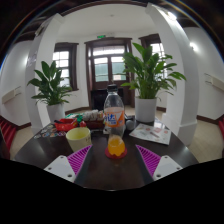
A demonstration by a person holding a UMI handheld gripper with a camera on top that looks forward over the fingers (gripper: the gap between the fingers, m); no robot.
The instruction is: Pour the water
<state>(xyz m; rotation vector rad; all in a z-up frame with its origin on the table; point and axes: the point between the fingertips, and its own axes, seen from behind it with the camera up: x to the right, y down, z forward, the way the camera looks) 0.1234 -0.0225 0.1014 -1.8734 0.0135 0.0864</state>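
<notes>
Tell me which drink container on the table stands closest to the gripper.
The small orange-filled glass, just ahead of the open fingers; the clear plastic bottle and yellow-green cup stand farther back.

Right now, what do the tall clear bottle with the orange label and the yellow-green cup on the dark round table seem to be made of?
Tall clear bottle with the orange label: likely thin glossy plastic, see-through with a white cap. Yellow-green cup: opaque, probably matte plastic or ceramic; hard to tell. Dark round table: smooth, slightly reflective surface.

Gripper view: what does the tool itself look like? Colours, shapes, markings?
The tool has two fingers. Each finger is pale, whitish and wedge-shaped, and bears a magenta pad on its inner face. The pads are roughly triangular, with a fine ribbed or gridded texture. No cables, labels or sleeves are visible, and the person's hand is not in view.
</notes>
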